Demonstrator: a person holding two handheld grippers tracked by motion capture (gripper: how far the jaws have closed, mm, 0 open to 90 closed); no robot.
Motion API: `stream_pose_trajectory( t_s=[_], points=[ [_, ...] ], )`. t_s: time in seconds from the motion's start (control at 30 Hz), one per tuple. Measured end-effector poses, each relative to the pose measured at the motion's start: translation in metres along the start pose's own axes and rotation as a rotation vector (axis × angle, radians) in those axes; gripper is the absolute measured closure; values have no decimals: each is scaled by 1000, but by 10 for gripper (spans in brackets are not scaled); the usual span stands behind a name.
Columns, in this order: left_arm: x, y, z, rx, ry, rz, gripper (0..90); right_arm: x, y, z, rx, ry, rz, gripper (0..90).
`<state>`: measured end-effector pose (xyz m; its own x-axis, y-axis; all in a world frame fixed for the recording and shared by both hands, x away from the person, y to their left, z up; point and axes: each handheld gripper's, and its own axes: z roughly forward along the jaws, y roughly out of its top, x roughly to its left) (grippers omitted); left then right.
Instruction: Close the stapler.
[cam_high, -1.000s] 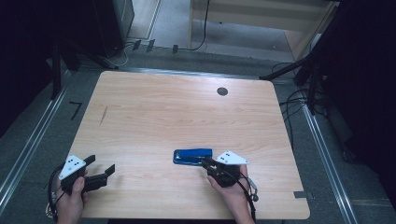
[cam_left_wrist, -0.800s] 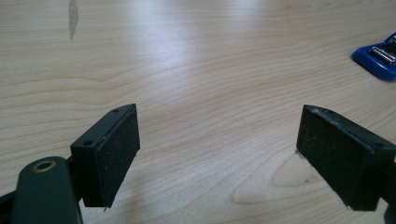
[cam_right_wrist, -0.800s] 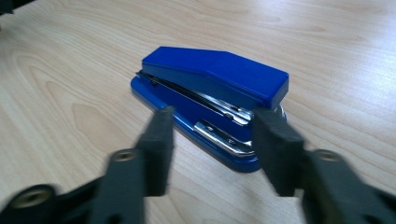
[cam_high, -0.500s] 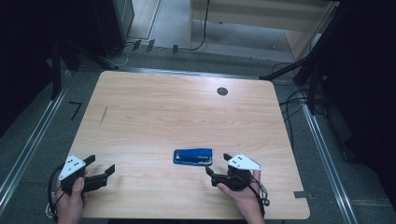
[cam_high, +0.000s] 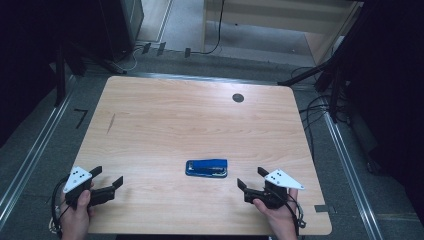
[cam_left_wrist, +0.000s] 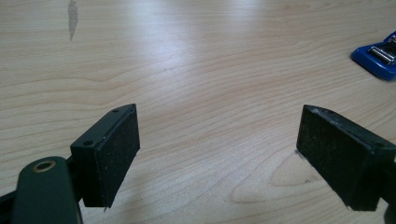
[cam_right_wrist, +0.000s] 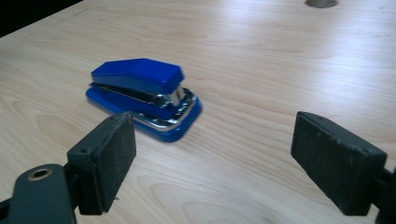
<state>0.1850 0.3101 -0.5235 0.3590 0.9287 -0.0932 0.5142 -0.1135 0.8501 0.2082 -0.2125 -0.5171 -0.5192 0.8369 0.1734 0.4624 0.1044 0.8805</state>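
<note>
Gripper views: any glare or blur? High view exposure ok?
Left gripper view: pale glare streak on the table, stapler cropped at the edge. Right gripper view: stapler sharp, sheen on tabletop beyond it. High view: tabletop evenly lit, surroundings very dark.

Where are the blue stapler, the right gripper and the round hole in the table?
blue stapler (cam_high: 206, 168), high view, middle of its blue top.
right gripper (cam_high: 250, 180), high view, midway between its open fingertips.
round hole (cam_high: 238, 98), high view, centre of the dark opening.
</note>
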Motion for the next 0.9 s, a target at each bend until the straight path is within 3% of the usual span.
stream_pose_trajectory(
  t_s=[0.37, 0.9],
  points=[
    [0, 0, 0, 0, -1, 4, 102, -34, -10, -35, -23, -79, 9, 143],
    [0, 0, -1, -8, 0, 8, 31, -77, -26, -83, -71, -179, 70, 146]
  ],
)
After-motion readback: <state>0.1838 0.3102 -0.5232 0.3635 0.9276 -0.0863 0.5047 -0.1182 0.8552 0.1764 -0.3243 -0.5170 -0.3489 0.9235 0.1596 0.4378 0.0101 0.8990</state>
